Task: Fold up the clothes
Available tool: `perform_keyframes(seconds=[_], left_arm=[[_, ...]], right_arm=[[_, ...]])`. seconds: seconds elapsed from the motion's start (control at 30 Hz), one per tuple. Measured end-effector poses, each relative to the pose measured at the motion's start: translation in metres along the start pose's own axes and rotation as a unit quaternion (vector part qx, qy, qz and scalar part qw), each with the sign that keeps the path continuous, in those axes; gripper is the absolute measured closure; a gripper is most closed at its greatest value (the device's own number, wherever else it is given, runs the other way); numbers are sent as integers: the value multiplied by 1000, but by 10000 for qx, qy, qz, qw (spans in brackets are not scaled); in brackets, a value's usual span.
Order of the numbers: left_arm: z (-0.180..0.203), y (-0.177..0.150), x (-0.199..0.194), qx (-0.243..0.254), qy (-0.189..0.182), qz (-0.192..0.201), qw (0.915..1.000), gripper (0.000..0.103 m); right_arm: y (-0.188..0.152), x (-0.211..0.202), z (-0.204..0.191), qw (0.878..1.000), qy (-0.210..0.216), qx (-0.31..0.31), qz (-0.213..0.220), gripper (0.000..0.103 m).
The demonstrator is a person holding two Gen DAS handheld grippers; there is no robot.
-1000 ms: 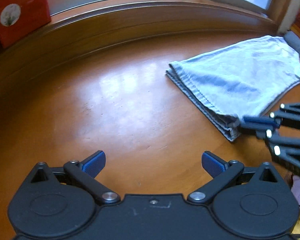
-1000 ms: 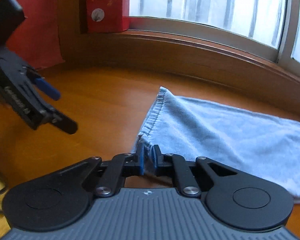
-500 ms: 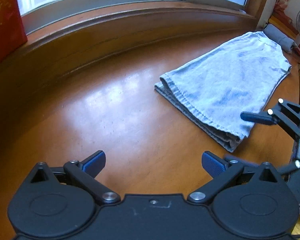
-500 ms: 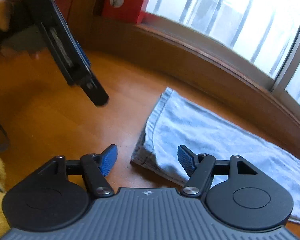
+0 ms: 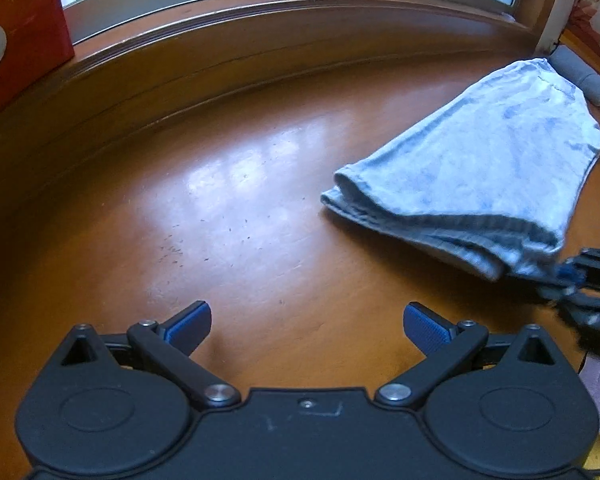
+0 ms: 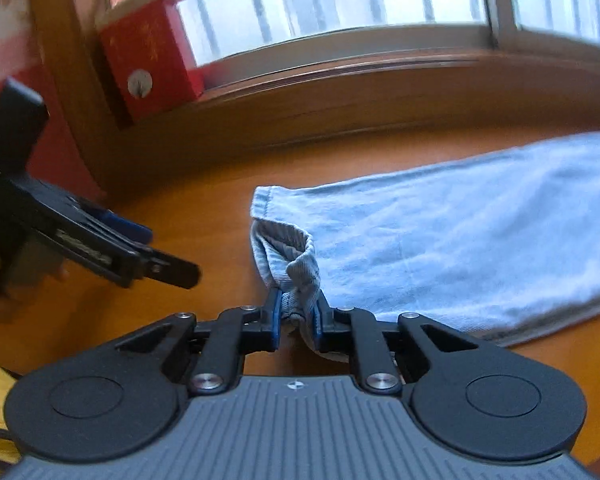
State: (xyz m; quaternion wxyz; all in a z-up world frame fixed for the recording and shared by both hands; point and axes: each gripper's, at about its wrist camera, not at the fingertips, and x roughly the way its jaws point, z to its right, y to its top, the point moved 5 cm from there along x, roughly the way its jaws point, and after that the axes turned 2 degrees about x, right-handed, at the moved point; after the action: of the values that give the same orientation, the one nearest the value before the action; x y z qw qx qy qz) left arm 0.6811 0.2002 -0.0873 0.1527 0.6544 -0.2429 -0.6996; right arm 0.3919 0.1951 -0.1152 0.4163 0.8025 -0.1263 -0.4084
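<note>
The right gripper (image 6: pixel 296 320) has just closed, fingers pinching the garment's (image 6: pixel 460 232) near corner on the desk (image 5: pixel 240 200); the left gripper (image 5: pixel 306 322) hangs open, empty. Next, probably, lift and fold across.

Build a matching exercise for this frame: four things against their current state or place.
Things:
1. left gripper
2. right gripper
3. light blue garment
4. red box

States:
A. on the window sill
B. fingers apart, holding nothing
C. lying folded on the wooden table
D. pinching a bunched corner of cloth

Pairs: 1-B, 2-D, 3-C, 4-A
</note>
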Motion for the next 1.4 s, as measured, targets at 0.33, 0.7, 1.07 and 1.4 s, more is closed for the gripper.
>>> perform_keyframes(seconds=[0.33,0.7,1.07,1.4], left_arm=[[34,45,5,733,-39,291,9969,0],[122,127,54,1875,-371,846,9779,0],[139,137,112,2038,-486,318,9773,0],[113,115,95,1791,-571,219,9819,0]], right_arm=[[41,-62,100,9661,-1153,1615,1655,87],[26,-48,105,9423,-3091,209,1272,37],[10,-27,118,9542,-2898,379,644,69],[18,-29,114,9550,-2705,582,1072,65]])
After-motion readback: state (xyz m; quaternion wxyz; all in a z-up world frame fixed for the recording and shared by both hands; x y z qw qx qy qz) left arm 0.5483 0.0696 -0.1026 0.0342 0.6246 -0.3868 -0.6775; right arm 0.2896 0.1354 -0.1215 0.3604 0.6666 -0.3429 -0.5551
